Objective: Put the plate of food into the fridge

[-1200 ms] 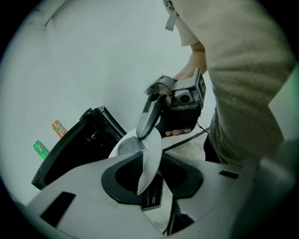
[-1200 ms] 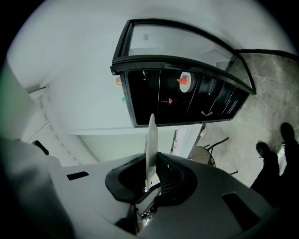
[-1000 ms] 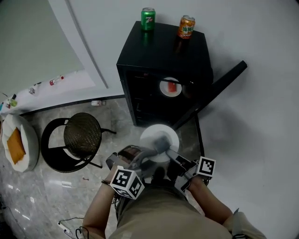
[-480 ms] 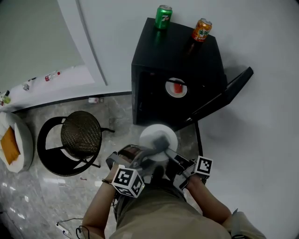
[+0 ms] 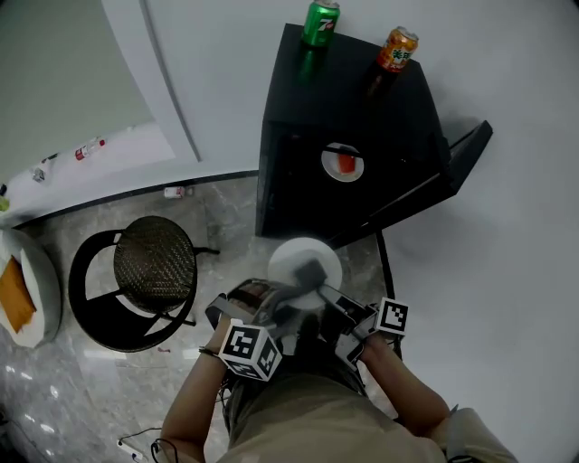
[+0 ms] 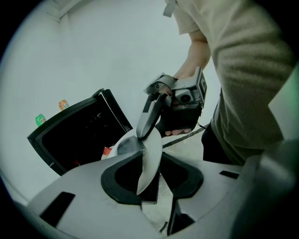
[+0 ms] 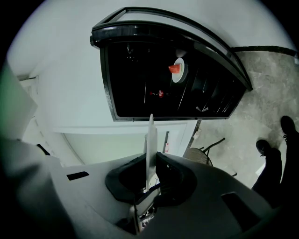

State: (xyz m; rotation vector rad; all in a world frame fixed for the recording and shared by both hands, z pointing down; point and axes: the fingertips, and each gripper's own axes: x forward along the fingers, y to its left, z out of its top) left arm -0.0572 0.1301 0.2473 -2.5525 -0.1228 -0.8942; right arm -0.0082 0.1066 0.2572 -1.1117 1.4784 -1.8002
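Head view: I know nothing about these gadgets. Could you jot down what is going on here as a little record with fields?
held: white plate, carried in front of the fridge
left gripper: shut on the plate's rim
right gripper: shut on the opposite rim
fridge: black, on the floor by the wall
door: open
inside: second plate with red food
on top: green can, orange can
nearby: stool, to the fridge's left
task state: plate not yet in the fridge
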